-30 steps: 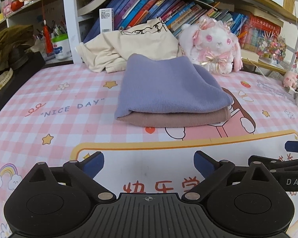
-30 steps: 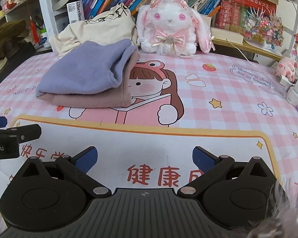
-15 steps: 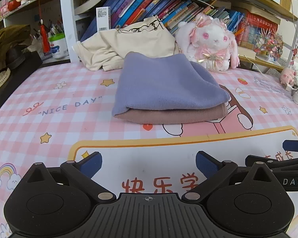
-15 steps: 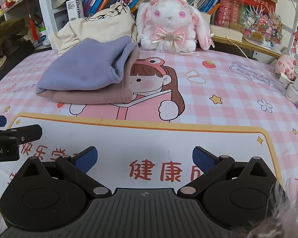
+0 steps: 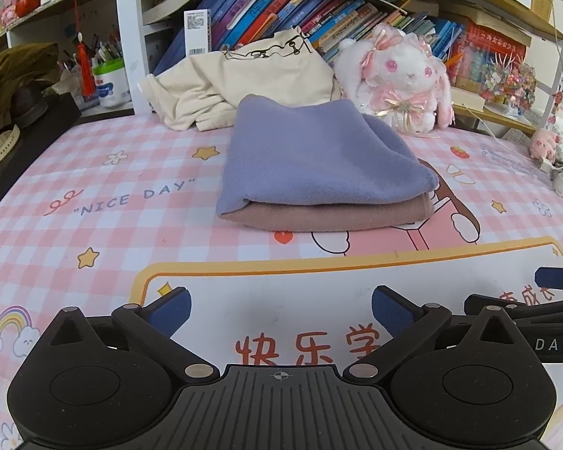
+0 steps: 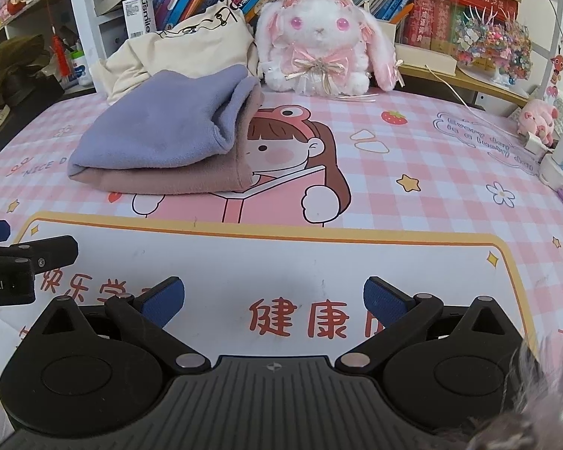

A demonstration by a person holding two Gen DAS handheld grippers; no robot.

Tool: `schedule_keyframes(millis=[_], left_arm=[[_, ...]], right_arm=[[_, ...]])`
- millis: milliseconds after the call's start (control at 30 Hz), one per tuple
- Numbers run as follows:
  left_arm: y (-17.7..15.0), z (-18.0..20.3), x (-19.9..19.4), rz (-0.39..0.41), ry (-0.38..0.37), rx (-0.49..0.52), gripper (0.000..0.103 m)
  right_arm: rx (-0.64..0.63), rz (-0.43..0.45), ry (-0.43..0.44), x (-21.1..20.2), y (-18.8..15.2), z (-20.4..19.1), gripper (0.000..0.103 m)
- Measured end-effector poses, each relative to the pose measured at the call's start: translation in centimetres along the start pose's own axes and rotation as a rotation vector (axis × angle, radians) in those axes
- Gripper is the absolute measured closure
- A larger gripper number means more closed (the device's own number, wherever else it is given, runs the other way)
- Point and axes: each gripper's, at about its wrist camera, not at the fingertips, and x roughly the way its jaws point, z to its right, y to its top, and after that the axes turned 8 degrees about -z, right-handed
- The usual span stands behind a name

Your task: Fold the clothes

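The folded purple garment (image 5: 315, 157) is stacked on a folded pink one (image 5: 330, 215), mid-tabletop (image 5: 94, 195), ahead of both empty, spread grippers; it is found nearer the left gripper (image 5: 279, 305) than the right gripper (image 6: 274, 296).

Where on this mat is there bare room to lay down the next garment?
Bare: the white panel between both open grippers, left gripper and right gripper, and the folded stack; also the checked mat right of the stack. Crowded: the back edge, with the cream garment and plush rabbit.
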Motion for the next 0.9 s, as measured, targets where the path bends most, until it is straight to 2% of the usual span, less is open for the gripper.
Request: schedule_keyframes(millis=[900], left_arm=[[0.15, -0.43, 0.34, -0.01, -0.013, -0.005, 0.0]], right_arm=[[0.007, -0.02, 0.007, 0.54, 0.21, -0.28, 0.0]])
